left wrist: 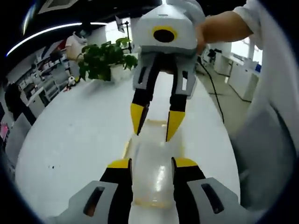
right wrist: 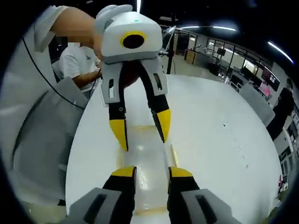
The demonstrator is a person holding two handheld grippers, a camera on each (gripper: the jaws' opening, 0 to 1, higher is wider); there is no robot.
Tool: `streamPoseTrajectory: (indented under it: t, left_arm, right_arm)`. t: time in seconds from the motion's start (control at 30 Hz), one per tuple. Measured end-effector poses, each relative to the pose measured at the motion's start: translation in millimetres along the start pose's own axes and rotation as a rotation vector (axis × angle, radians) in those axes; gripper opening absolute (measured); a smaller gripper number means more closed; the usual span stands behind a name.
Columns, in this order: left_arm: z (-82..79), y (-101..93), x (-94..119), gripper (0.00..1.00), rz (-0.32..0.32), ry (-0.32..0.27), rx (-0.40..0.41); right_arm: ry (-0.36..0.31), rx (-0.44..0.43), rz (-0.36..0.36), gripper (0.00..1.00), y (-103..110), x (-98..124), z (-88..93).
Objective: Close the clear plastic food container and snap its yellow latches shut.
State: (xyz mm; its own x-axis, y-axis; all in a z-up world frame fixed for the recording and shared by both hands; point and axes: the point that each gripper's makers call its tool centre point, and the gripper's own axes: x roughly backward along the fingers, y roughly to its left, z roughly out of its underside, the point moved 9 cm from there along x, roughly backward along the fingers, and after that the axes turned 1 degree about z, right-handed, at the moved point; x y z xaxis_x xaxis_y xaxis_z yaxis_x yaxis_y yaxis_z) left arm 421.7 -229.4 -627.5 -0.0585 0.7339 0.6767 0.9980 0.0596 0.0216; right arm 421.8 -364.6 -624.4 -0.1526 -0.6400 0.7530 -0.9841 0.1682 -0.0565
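The clear plastic food container [left wrist: 152, 163] lies on the white table [left wrist: 70, 140], long and narrow, running straight away from each camera so that the two grippers face one another across it. Its lid looks to be down on the body, though glare on the plastic makes the seam hard to read; pale yellow latches [left wrist: 156, 122] show faintly along its edges, and whether any is snapped shut cannot be told. In the left gripper view the left gripper [left wrist: 152, 163] has its yellow-tipped jaws spread apart, one on each side of the container's near end, beside the walls, while the right gripper [left wrist: 156, 126] comes in from the far end, jaws parted and tips pointing down just over the far edge of the lid. The right gripper view gives the mirror of this: the right gripper [right wrist: 152, 172] straddles its own end of the container [right wrist: 147, 158] with jaws apart, and the left gripper [right wrist: 142, 133] hangs opposite with parted tips over the far end. A person's arm [left wrist: 224, 25] holds the right gripper. Behind it, at the table's far end, stands a leafy green plant [left wrist: 105, 58].
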Motion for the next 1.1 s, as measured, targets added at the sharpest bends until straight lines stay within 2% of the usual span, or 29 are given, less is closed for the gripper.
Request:
streamPoseTrajectory:
  t: [0.1,0.4,0.5,0.67,0.83,0.93,1.0,1.1]
  left_arm:
    - [2.1,-2.2,-6,0.29,0.012,0.024,-0.029]
    - [4.4,-4.7,-15,0.27,0.028,0.038,-0.042]
    - [5.9,-3.2,-15,0.28,0.016,0.014,0.001]
    - [10.5,-16.1,-21,0.30,0.046,0.055,-0.053]
    - [8.7,-19.5,-22,0.35,0.042,0.042,-0.060]
    - [8.9,-18.1,-22,0.36,0.034,0.043,-0.061]
    - [9.5,-17.6,-22,0.36,0.029,0.046,-0.057]
    - [11.1,-18.8,-23,0.36,0.031,0.053,-0.063]
  right_arm:
    - [0.014,0.004,-0.006,0.23,-2,-5,0.9]
    - [0.030,0.019,-0.023,0.24,-3,-15,-1.0]
    - [0.033,0.021,-0.027,0.24,-4,-18,-1.7]
    - [0.048,0.029,-0.034,0.26,-5,-24,-1.3]
    - [0.047,0.013,-0.008,0.37,-13,-27,-2.4]
    - [0.051,0.015,-0.018,0.41,-13,-29,-3.0]
    - [0.070,0.037,-0.030,0.44,-14,-33,-2.5]
    - [0.105,0.022,-0.045,0.51,-15,-37,-1.3]
